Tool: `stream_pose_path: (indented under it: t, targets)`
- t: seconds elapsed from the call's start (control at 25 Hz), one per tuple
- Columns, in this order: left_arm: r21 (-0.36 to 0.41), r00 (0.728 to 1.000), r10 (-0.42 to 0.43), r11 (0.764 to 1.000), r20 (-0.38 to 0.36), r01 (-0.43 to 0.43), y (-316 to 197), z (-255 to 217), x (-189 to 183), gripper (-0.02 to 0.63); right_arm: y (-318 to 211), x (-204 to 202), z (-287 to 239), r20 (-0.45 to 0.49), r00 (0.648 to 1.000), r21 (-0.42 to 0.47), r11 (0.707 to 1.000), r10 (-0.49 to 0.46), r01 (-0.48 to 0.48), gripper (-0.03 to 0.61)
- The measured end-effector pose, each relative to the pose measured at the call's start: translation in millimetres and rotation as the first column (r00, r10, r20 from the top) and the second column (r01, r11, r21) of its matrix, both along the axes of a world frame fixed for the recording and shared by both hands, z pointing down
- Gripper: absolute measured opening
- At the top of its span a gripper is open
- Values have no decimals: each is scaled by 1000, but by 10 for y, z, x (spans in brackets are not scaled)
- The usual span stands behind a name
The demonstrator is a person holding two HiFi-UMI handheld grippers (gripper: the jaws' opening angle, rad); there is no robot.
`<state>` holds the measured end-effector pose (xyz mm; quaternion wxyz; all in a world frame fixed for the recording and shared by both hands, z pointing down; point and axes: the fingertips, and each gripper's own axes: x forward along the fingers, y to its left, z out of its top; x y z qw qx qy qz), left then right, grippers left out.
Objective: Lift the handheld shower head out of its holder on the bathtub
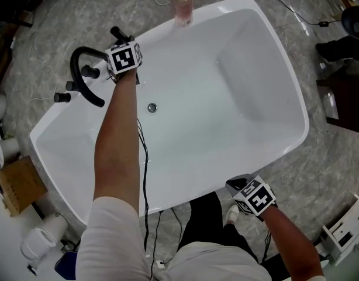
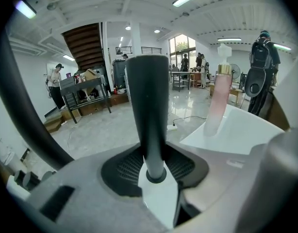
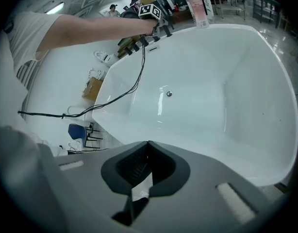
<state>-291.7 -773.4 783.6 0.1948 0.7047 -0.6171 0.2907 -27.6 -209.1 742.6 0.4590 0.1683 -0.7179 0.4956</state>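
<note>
Black and slim, the handheld shower head (image 2: 147, 106) stands upright at the far-left rim of the white bathtub (image 1: 226, 116), apparently not lifted yet. The fingers of the left gripper (image 2: 156, 176) are clamped on its handle. The right gripper (image 3: 139, 178), fingers together and empty, hangs by the bathtub's near rim. A grey stone floor (image 1: 80, 16) surrounds the bathtub.
</note>
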Motion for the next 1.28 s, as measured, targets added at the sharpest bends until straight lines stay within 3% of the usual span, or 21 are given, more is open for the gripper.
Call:
stream_pose_path:
  t: [0.52, 1.28]
  targets:
    - [56, 999, 31, 998, 34, -32, 230, -439, 96, 138, 96, -51, -192, 32, 999, 40, 999, 31, -33, 14]
    - [145, 992, 108, 982, 72, -118, 676, -1526, 296, 138, 265, -27, -667, 83, 996, 155, 986, 46, -58, 14]
